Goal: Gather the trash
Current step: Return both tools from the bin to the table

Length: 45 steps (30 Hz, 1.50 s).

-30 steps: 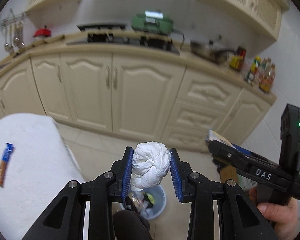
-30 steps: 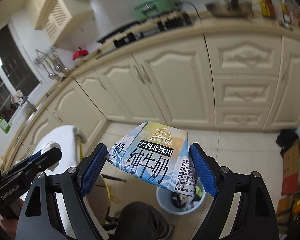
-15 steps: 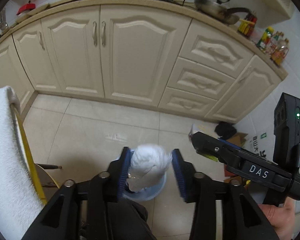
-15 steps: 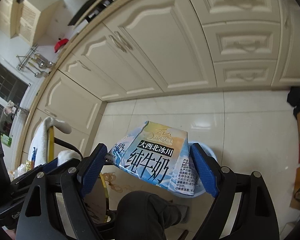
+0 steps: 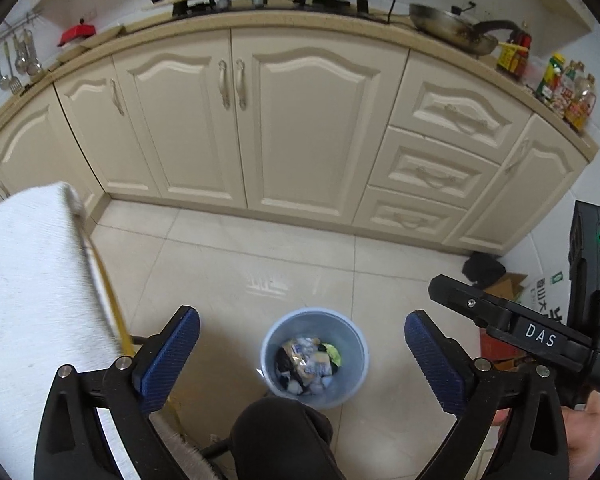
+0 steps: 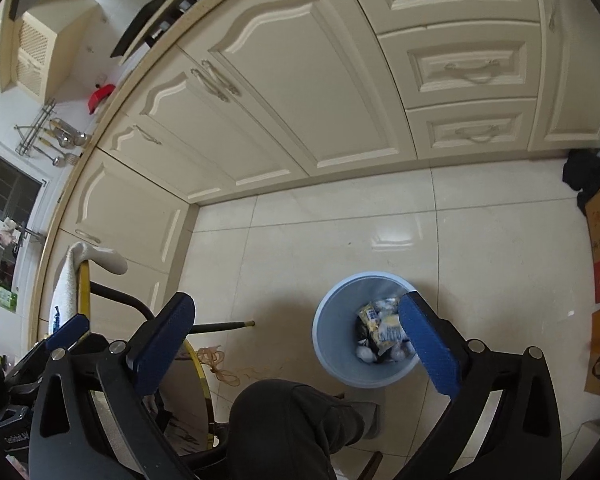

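I have both claws angled steeply down over the blue bin [image 5: 314, 356] on the floor tiles. The left gripper [image 5: 302, 350] and right gripper [image 6: 296, 334] are opening, jaws wide, nothing between them. The trash [image 5: 306, 364] lies inside the bin: light, crumpled wrappers, I think, soft enough to pinch anywhere. My knee [image 5: 280, 436] sits just beside the bin
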Motion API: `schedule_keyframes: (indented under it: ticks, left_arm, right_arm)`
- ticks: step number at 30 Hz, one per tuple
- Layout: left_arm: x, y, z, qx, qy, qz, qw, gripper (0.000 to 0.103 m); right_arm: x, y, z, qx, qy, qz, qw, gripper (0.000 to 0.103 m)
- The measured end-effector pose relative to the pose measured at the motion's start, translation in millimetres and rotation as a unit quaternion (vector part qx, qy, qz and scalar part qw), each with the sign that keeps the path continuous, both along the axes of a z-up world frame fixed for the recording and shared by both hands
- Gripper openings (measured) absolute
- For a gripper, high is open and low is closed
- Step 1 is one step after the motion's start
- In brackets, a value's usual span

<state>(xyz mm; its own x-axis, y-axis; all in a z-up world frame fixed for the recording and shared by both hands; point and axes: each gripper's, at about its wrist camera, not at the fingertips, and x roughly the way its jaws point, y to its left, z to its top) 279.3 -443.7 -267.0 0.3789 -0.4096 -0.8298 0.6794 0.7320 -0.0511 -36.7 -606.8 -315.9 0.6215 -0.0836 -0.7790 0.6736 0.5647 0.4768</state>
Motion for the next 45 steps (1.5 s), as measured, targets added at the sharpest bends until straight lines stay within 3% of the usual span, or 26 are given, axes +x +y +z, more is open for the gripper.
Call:
schedule_keyframes:
  ticks: [12,25,35,45]
  left_arm:
    - [-74,130,62,-0.069,-0.074,0.042,0.994,0.102]
    - [-136,296,123,-0.122,-0.138,0.128,0.9746,0.102]
    - [-186,404,152,-0.144,-0.187,0.202,0.9505,0.102]
    - [-234,480,155,-0.151,-0.209,0.273,0.9269,0.102]
  right_arm:
    - [18,51,76,-0.057,-0.048,0.038,0.996,0.103]
    - [55,158,170,-0.147,-0.115,0.116,0.976,0.103]
    - [83,240,210,-0.198,-0.145,0.183,0.952,0.103]
    - [110,321,230,-0.243,-0.165,0.252,0.922,0.103]
